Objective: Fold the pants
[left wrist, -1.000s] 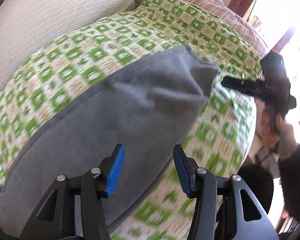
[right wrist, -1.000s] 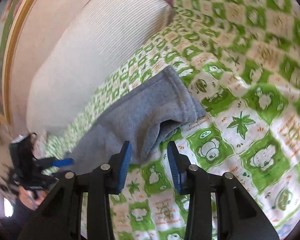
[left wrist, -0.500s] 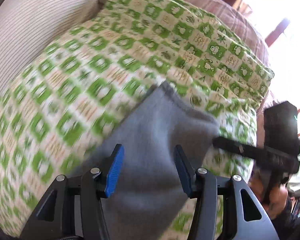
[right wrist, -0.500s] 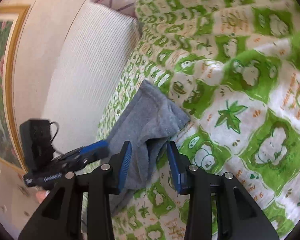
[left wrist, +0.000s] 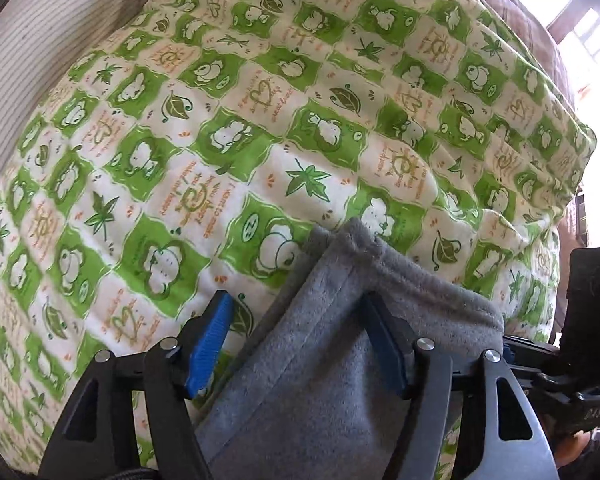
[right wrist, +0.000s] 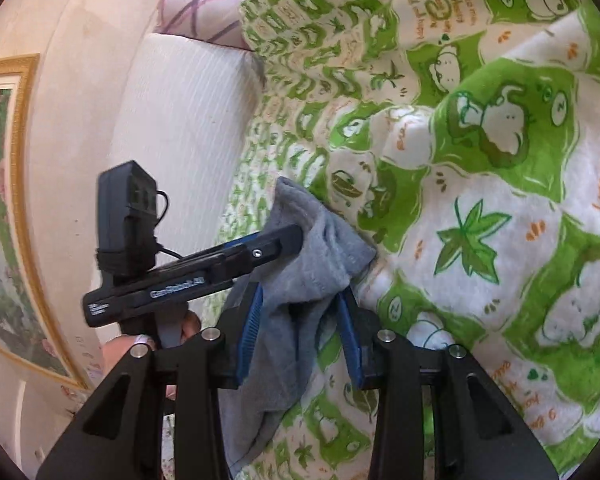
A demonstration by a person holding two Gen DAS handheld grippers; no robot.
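The grey pants (left wrist: pixel 332 344) lie on a green and white patterned quilt (left wrist: pixel 228 152). In the left wrist view my left gripper (left wrist: pixel 296 340) is open with the hem end of the pants between its blue pads, the cloth lying over the right pad. In the right wrist view my right gripper (right wrist: pixel 300 320) is open around the same hem end of the pants (right wrist: pixel 304 264). The left gripper shows there from the side (right wrist: pixel 204 276), right beside the cloth. The right gripper's body shows at the right edge of the left wrist view (left wrist: pixel 580 360).
A white ribbed pillow (right wrist: pixel 188 112) lies at the far side of the quilt, also in the left wrist view (left wrist: pixel 40 40). A framed picture (right wrist: pixel 4 200) hangs on the wall. A plaid cover (left wrist: pixel 532 12) lies past the quilt's far edge.
Both grippers have moved in on the hem end of the pants from opposite sides. The cloth now sits between the pads of each. Both stay open.
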